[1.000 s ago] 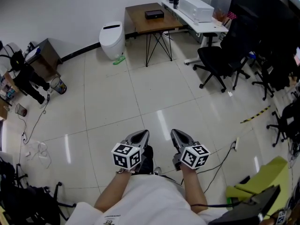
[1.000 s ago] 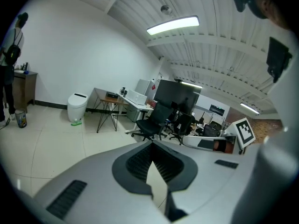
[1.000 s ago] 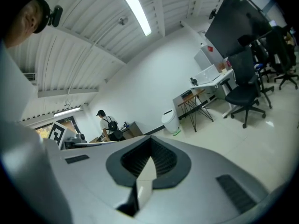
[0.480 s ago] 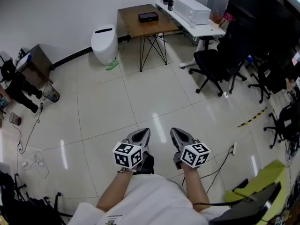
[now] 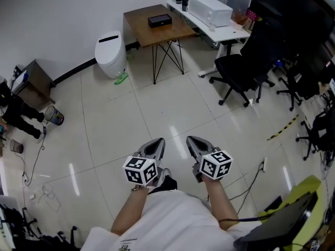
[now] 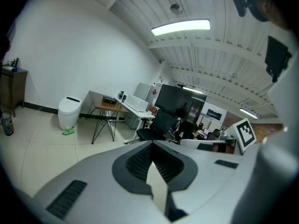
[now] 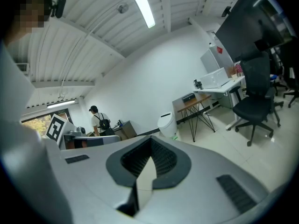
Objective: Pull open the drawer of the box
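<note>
A small black box [image 5: 159, 20] lies on a brown wooden table [image 5: 155, 33] far across the room, by the white wall. The left gripper view shows the box [image 6: 109, 100] as a tiny dark shape on that table, and so does the right gripper view [image 7: 188, 97]. My left gripper [image 5: 156, 143] and right gripper [image 5: 191, 140] are held side by side close to my body, over the tiled floor. Both point toward the table from far off. Each is shut, with nothing between its jaws [image 6: 152, 147] [image 7: 150, 142].
A white bin [image 5: 110, 47] stands left of the table. Right of it is a white desk [image 5: 220, 30] carrying a white machine [image 5: 210, 8]. Black office chairs [image 5: 242, 69] crowd the right side. Cables [image 5: 255, 171] trail on the floor at my right.
The view has shifted forward and rightward, so the table and bin sit further left in the picture. Both grippers keep the same shut pose in front of me.
</note>
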